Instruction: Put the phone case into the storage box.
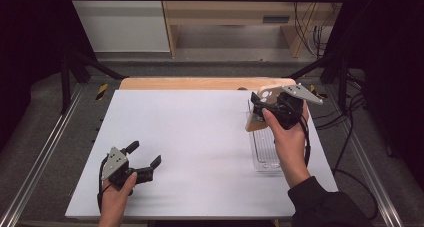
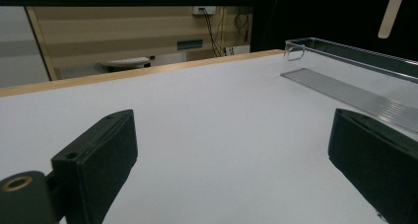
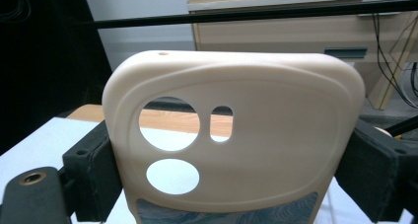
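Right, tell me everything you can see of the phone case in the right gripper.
The phone case is cream-coloured, matte, apparently soft plastic or silicone, with rounded corners. Its raised camera section has two round cut-outs and one small slot, and a blue patterned patch shows near its lower edge. It stands roughly upright between the jaws of the right gripper, whose pads press its two side edges. In the high view it is held up in the air above the far end of the clear tray, apart from it.

A pale wooden cabinet (image 1: 250, 17) (cables (image 1: 307, 22) dangling beside it) stands beyond the white tabletop (image 1: 200, 152), flanked by black curtains (image 1: 30, 47).
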Demonstrator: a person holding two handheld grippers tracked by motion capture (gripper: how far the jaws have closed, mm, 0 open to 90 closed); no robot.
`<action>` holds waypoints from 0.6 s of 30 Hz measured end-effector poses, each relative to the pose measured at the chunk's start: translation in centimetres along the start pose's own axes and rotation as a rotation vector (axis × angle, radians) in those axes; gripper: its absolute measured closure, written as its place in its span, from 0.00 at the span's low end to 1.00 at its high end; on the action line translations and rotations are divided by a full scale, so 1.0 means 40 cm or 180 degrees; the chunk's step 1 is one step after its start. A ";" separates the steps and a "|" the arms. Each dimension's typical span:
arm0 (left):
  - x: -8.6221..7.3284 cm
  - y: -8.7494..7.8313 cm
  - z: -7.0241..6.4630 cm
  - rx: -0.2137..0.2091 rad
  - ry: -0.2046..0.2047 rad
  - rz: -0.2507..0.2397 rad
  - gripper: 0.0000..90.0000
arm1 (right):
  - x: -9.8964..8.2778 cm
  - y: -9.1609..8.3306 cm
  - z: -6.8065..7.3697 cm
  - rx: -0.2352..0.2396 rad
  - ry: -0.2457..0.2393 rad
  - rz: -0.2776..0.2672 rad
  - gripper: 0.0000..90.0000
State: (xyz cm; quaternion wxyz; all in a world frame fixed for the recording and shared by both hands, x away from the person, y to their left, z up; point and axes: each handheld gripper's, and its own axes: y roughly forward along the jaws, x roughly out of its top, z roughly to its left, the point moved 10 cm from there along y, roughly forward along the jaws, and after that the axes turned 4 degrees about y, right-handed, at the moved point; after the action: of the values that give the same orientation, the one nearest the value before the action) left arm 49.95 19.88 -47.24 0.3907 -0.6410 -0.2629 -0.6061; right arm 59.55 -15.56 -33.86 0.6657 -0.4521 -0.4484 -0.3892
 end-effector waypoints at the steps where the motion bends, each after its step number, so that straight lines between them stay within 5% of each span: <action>1: -0.001 0.000 0.001 0.0004 0.0004 0.0000 0.05 | 0.003 0.002 -0.006 -0.0019 0.0008 -0.0007 0.13; 10: -0.008 0.003 0.006 0.0001 0.0071 0.0014 0.01 | 0.024 0.029 -0.055 -0.0146 0.0090 -0.0049 0.13; 18: -0.016 0.012 0.001 -0.0036 0.0101 0.0051 0.01 | 0.038 0.049 -0.072 -0.0305 -0.0156 -0.0179 0.13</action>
State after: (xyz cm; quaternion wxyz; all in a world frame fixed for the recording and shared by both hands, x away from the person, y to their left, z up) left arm 50.27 19.73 -47.96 0.3961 -0.6355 -0.2481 -0.6145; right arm 62.51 -17.91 -33.44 0.6208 -0.4801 -0.4580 -0.4175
